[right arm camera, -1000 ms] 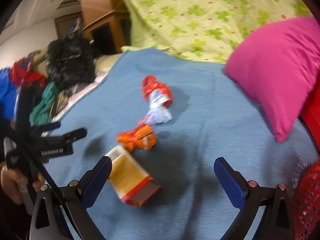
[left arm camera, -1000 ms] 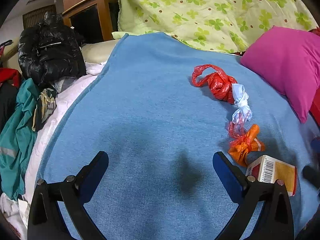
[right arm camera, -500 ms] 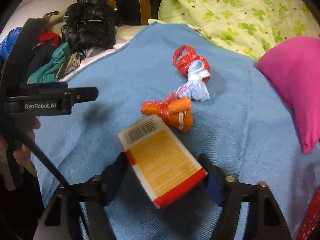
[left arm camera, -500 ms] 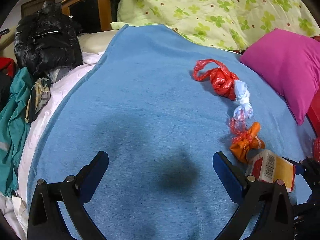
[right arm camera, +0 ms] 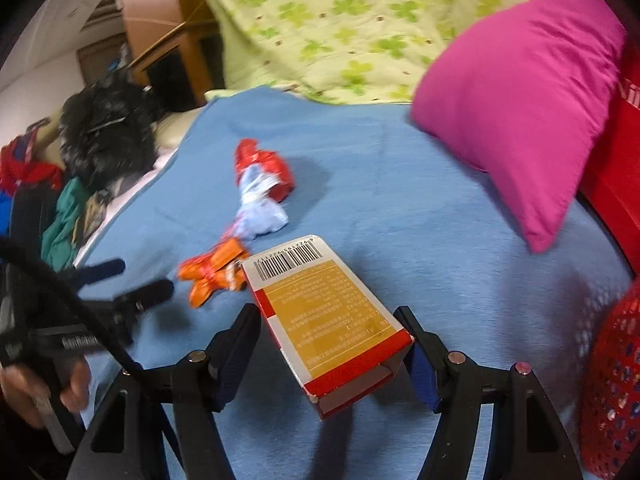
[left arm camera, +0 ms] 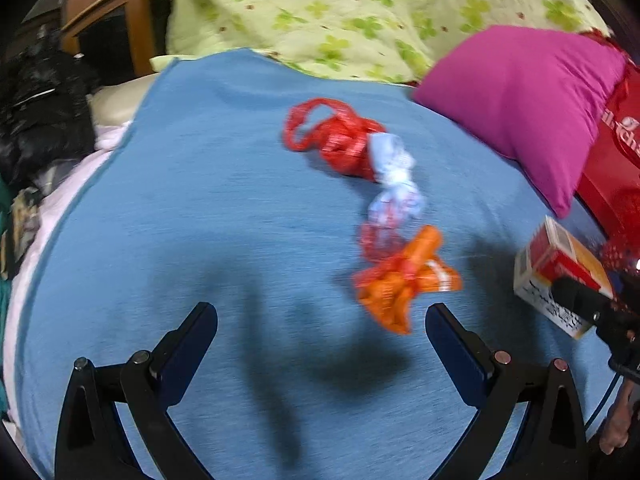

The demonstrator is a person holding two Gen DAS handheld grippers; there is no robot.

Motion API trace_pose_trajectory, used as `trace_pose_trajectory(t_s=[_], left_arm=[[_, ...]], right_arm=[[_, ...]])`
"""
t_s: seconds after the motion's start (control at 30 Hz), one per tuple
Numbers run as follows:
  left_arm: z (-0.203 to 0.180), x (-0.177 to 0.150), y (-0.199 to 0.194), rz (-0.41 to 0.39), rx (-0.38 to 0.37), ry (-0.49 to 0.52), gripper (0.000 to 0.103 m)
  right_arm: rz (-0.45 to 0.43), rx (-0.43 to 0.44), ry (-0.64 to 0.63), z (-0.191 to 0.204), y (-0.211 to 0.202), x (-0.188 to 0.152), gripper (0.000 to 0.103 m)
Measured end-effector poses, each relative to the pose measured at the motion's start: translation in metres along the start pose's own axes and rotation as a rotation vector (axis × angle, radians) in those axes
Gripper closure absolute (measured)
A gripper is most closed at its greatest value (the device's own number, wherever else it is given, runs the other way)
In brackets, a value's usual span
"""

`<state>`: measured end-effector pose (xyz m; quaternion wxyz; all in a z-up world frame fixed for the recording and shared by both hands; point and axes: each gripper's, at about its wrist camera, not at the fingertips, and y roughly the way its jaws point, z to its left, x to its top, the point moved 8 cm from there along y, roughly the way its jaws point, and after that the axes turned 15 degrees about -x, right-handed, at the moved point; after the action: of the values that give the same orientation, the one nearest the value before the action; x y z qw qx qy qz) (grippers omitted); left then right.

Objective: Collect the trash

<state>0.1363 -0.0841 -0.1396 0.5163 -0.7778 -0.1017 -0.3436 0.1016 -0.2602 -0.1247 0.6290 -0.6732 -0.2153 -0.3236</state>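
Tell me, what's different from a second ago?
The right tool closed on the box and lifted it off the blue blanket. The left tool, open and empty, moved toward the orange wrapper. The red bag and white bag stayed put.

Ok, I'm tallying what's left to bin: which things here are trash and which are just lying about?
Trash:
- carton, in the right gripper
- orange wrapper
- red bag
- pale blue bag

Lying about:
- pink pillow
- green quilt
- black jacket
- blue blanket
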Motion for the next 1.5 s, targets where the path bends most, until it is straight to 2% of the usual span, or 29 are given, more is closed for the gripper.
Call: trace_pose_trajectory(t_s=[0.2,0.33,0.5,0.67,0.73,0.83,1.0,1.33,1.5], left_arm=[[-0.017,0.011,0.017,0.004,-0.03,0.032,0.001],[-0.027,0.017,0.03,0.024,-0.031,0.041,0.012],[-0.038,0.014,0.049,0.076,-0.075,0.046,0.048],[-0.047,0.012,0.046,0.067,-0.054,0.075,0.055],[-0.052,0.011,0.042,0.062,-0.067,0.075,0.075],[-0.06,0.008,0.036,0.053,-0.033,0.104,0.074],[-0.068,0.007,0.022,0.035,-0.036,0.118,0.074],[-0.041,0.018,-0.01,-0.026,-0.015,0.067,0.074],[-0.022,0.019,-0.026,-0.049,0.027,0.032,0.074]], right_arm=[[0.008,0.013,0.081,-0.013,-0.001,0.009,0.032],[0.033,0.008,0.119,-0.022,0.002,0.008,0.032],[0.025,-0.006,0.129,-0.031,-0.002,0.006,0.032],[-0.007,-0.03,0.142,-0.043,-0.011,0.007,0.032],[-0.02,-0.033,0.144,-0.044,-0.016,0.007,0.032],[-0.039,-0.037,0.139,-0.043,-0.022,0.007,0.032],[-0.08,-0.044,0.13,-0.036,-0.032,0.008,0.032],[-0.123,-0.03,0.13,-0.015,-0.045,0.017,0.032],[-0.115,-0.007,0.116,0.007,-0.043,0.02,0.032]])
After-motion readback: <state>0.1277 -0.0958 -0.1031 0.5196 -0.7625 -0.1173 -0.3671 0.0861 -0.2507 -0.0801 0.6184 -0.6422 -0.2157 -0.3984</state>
